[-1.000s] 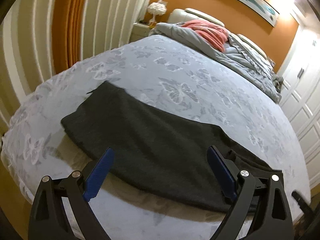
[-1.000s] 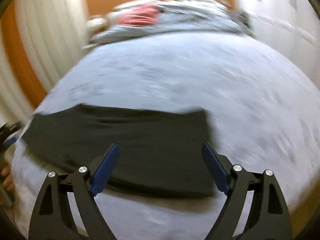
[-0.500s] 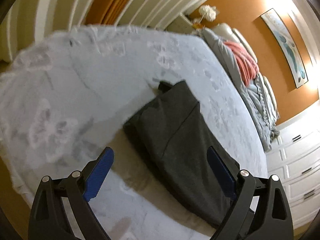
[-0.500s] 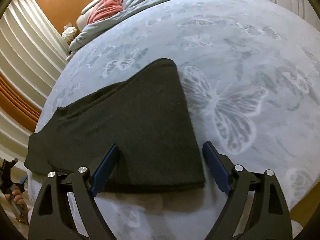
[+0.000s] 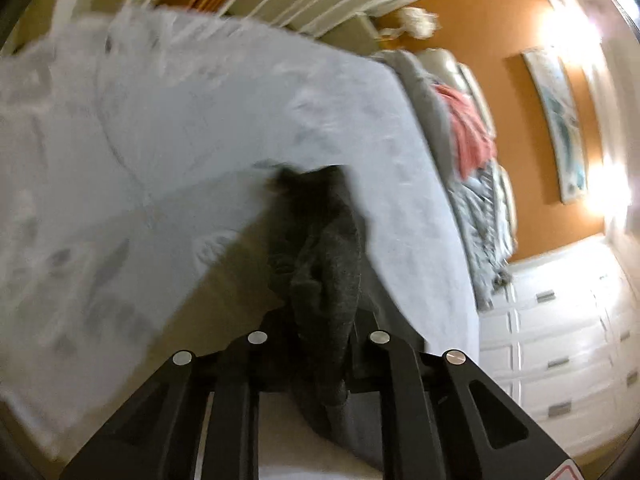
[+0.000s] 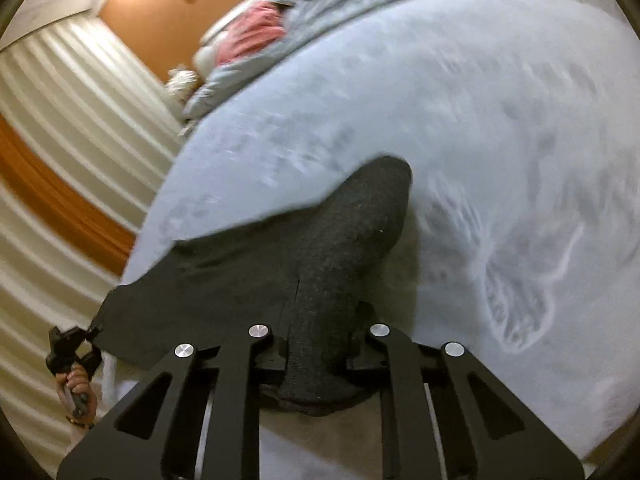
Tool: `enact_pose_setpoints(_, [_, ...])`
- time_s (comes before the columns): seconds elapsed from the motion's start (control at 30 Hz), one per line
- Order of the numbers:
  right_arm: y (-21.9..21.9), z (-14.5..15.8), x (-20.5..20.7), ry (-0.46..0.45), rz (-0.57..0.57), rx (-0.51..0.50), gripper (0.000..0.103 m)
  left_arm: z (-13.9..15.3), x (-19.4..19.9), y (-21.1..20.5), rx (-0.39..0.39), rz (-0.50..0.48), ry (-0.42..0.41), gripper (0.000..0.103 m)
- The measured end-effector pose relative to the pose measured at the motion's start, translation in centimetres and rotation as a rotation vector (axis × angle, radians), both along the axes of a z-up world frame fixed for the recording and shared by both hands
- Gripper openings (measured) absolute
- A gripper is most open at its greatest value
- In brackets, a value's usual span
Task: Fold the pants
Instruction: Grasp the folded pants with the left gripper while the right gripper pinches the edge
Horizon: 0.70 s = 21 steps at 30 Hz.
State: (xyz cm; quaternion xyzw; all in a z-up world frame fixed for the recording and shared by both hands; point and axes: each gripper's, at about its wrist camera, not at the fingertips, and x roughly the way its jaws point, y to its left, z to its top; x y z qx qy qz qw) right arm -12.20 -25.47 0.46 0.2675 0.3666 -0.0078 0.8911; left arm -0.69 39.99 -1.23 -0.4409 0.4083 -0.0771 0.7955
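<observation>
The dark grey pants [image 6: 248, 280] lie along the near edge of a bed with a pale blue butterfly sheet [image 6: 460, 128]. My right gripper [image 6: 320, 344] is shut on one end of the pants, and the cloth bunches up between its jaws. My left gripper [image 5: 320, 340] is shut on the other end of the pants [image 5: 324, 264], which rise in a crumpled ridge in front of it. The left gripper also shows in the right wrist view [image 6: 74, 348] at the far left, at the pants' corner. The blue pads are hidden by cloth.
A rumpled grey duvet [image 5: 480, 216] with a pink blanket [image 5: 468, 128] lies at the head of the bed. White drawers [image 5: 560, 340] stand to the right of the bed, striped curtains [image 6: 60, 160] to the left. A lamp on a nightstand [image 5: 412, 26] is by the orange wall.
Both grippers were open above the pants' edge. Now both have closed on the pants' two ends, and the cloth is bunched and lifting off the sheet.
</observation>
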Motion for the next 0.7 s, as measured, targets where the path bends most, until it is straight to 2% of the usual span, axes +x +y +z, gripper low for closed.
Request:
enact_pose_setpoints(0.03, [0.1, 0.6, -0.2, 0.005, 0.013, -0.024, 0.014, 1.1, -0.9, -0.4, 0.039, -0.023, -0.008, 0.013])
enact_pose_setpoints(0.1, [-0.6, -0.2, -0.3, 0.096, 0.008, -0.075, 0.015, 1.2, -1.8, -1.1, 0.120, -0.037, 0.024, 0.013])
enact_pose_setpoints(0.2, [-2.3, -4.6, 0.0, 0.297, -0.035, -0.018, 0.022, -2.7, -1.8, -1.2, 0.156, -0.020, 0.149, 0.013])
enact_pose_setpoints(0.23, [-2.5, -5.0, -0.6, 0.315, -0.068, 0.011, 0.027, -3.5, -1.7, -0.9, 0.143, -0.006, 0.168, 0.014])
enact_pose_setpoints(0.27, [-2.4, -4.2, -1.1, 0.288, -0.082, -0.003, 0.027, -4.3, -2.1, -0.6, 0.115, 0.005, 0.171, 0.015])
enact_pose_setpoints(0.3, [-1.7, -2.6, -1.9, 0.246, -0.107, -0.074, 0.030, -4.5, -2.5, -0.2, 0.081, 0.011, 0.154, 0.015])
enact_pose_setpoints(0.33, [-1.1, -1.4, -2.4, 0.217, -0.125, -0.141, 0.037, -4.4, -2.8, 0.0, 0.071, 0.010, 0.144, 0.016])
enact_pose_setpoints(0.37, [0.1, 0.2, -3.1, 0.162, -0.148, -0.230, 0.038, -4.3, -2.9, -0.1, 0.073, 0.009, 0.143, 0.016])
enact_pose_setpoints(0.4, [1.6, 1.4, -3.5, 0.109, -0.131, -0.271, 0.038, -4.3, -2.9, -0.2, 0.079, 0.009, 0.143, 0.016])
enact_pose_setpoints(0.5, [6.8, 2.3, -2.1, 0.041, 0.053, -0.227, 0.036, -4.4, -3.5, -0.8, 0.112, 0.024, 0.133, 0.017])
enact_pose_setpoints(0.6, [13.3, 1.3, 1.3, 0.036, 0.246, -0.233, 0.025, -4.0, -3.6, -1.5, 0.157, 0.030, 0.122, 0.017])
enact_pose_setpoints(0.63, [14.8, 0.8, 2.5, 0.034, 0.280, -0.237, 0.016, -3.9, -3.4, -1.5, 0.166, 0.032, 0.121, 0.017])
enact_pose_setpoints(0.7, [16.8, -1.0, 6.0, 0.050, 0.304, -0.193, 0.010, -3.8, -2.8, -1.6, 0.187, 0.033, 0.117, 0.017])
